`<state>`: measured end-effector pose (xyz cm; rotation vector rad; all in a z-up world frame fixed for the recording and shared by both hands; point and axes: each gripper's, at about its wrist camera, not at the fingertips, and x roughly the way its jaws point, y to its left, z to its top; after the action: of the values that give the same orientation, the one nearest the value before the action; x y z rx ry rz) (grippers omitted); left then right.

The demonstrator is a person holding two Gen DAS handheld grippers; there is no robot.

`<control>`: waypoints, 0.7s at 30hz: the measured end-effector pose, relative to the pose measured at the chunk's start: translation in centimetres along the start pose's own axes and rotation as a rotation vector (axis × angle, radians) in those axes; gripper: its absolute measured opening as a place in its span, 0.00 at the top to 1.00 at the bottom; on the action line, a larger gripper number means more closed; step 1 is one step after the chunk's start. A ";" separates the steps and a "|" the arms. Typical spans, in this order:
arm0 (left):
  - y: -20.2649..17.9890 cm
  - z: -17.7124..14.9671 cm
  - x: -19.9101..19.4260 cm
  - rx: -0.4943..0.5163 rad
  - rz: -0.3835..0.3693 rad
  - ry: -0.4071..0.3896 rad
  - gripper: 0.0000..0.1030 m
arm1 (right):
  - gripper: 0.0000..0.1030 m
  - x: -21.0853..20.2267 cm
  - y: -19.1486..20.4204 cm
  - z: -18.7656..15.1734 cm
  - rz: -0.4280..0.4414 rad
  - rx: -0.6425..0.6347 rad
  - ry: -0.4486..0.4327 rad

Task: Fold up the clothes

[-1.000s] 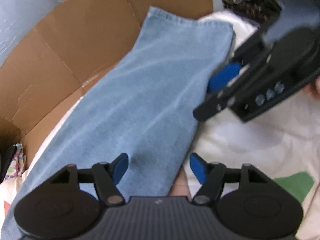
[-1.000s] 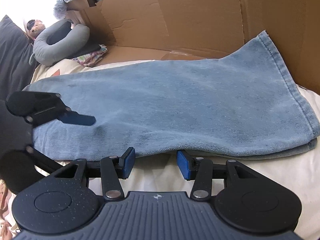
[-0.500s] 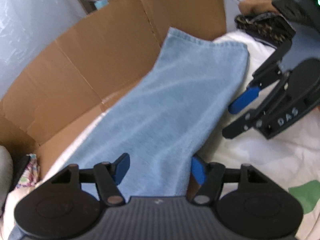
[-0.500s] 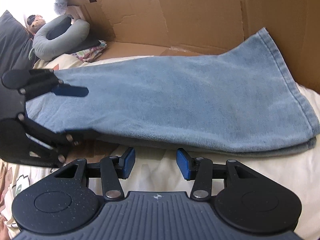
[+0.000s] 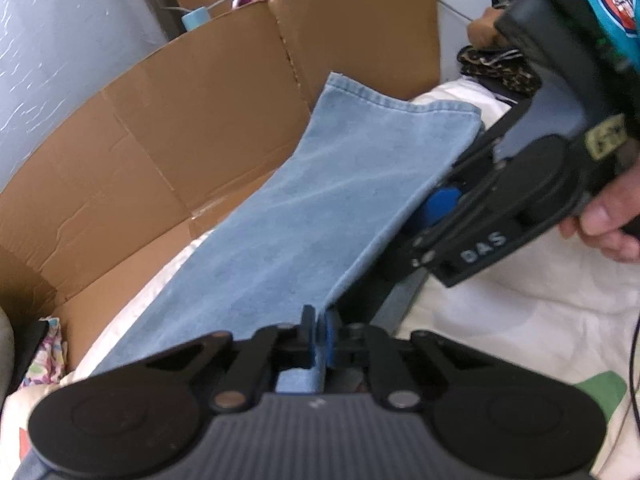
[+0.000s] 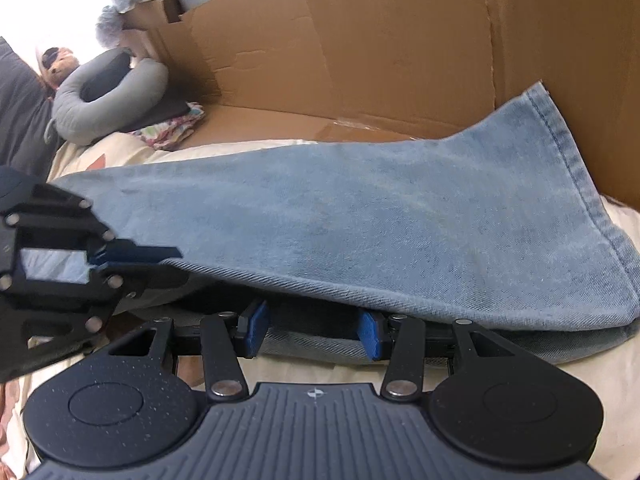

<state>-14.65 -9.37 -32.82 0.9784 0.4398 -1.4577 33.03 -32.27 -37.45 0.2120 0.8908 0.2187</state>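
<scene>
Light blue jeans (image 5: 320,208) lie folded lengthwise on a cream sheet, hem toward the cardboard. My left gripper (image 5: 316,336) is shut on the near edge of the top denim layer and holds it slightly raised. In the right wrist view the same left gripper (image 6: 132,256) pinches that edge at the left of the jeans (image 6: 360,220). My right gripper (image 6: 312,330) is open, its blue pads (image 6: 370,334) tucked under the lifted edge with the lower denim layer between them. From the left wrist view the right gripper (image 5: 432,212) sits against the jeans' right side, held by a hand (image 5: 604,220).
A flattened cardboard box (image 5: 180,140) stands as a wall behind the jeans, also cardboard (image 6: 360,40). The cream sheet (image 5: 500,312) spreads to the right. A grey neck pillow (image 6: 108,100) and a patterned cloth (image 6: 172,132) lie at the far left. A leopard-print item (image 5: 496,64) lies beyond the hem.
My left gripper went from open to shut on the jeans' near edge and raised it. The right gripper moved in under that lifted edge.
</scene>
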 end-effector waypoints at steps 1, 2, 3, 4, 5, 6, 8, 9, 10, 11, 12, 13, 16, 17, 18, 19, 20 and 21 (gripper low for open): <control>0.0 0.0 0.0 -0.002 -0.003 0.001 0.95 | 0.49 0.3 -0.1 -0.3 -0.004 -0.008 0.011; 0.0 0.0 0.1 -0.004 -0.007 0.002 0.95 | 0.49 0.6 -0.2 -0.6 -0.009 -0.017 0.023; 0.0 0.0 0.1 -0.005 -0.010 0.003 0.95 | 0.49 0.9 -0.3 -0.9 -0.013 -0.027 0.035; 0.1 -0.1 0.1 -0.006 -0.013 0.003 0.95 | 0.49 1.0 -0.4 -1.4 -0.016 -0.040 0.038; 0.1 -0.1 0.1 -0.008 -0.016 0.004 0.95 | 0.49 0.8 -0.4 -1.8 -0.013 -0.052 0.030; 0.1 -0.2 0.2 -0.009 -0.018 0.005 0.95 | 0.49 0.7 -0.4 -2.0 -0.013 -0.059 0.029; -0.1 -0.3 0.5 -0.009 -0.029 0.011 0.95 | 0.49 0.5 -0.3 -2.2 -0.015 -0.070 0.028; -0.2 -0.3 0.6 -0.006 -0.035 0.014 0.95 | 0.49 0.4 -0.2 -2.4 -0.016 -0.076 0.027; -0.5 -0.5 0.8 0.001 -0.042 0.018 0.95 | 0.49 0.3 -0.2 -2.5 -0.017 -0.082 0.027; -0.8 -0.6 0.9 0.008 -0.048 0.021 0.95 | 0.49 0.2 -0.2 -2.6 -0.018 -0.087 0.026; -1.1 -0.7 1.1 0.015 -0.055 0.025 0.95 | 0.49 0.1 -0.1 -2.8 -0.018 -0.093 0.025; -1.4 -0.8 1.3 0.023 -0.062 0.030 0.95 | 0.49 0.0 -0.1 -2.8 -0.019 -0.098 0.025; -2.3 -1.4 2.0 0.038 -0.081 0.054 0.95 | 0.49 -0.3 -0.2 -3.1 -0.016 -0.099 0.028; -2.6 -1.6 2.2 0.045 -0.084 0.063 0.95 | 0.49 -0.4 -0.3 -3.2 -0.014 -0.098 0.030; -2.9 -1.8 2.4 0.052 -0.086 0.071 0.95 | 0.49 -0.6 -0.4 -3.2 -0.011 -0.094 0.035; -3.1 -2.0 2.6 0.057 -0.084 0.078 0.95 | 0.49 -0.7 -0.5 -3.3 -0.009 -0.090 0.040; -3.3 -2.1 2.8 0.062 -0.081 0.083 0.95 | 0.49 -0.9 -0.6 -3.4 -0.006 -0.087 0.045; -3.4 -2.2 2.9 0.067 -0.080 0.088 0.95 | 0.49 -1.1 -0.8 -3.6 -0.003 -0.076 0.049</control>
<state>-16.86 -8.96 -37.30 1.0926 0.5020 -1.5136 29.64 -32.98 -39.06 0.1349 0.9294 0.2557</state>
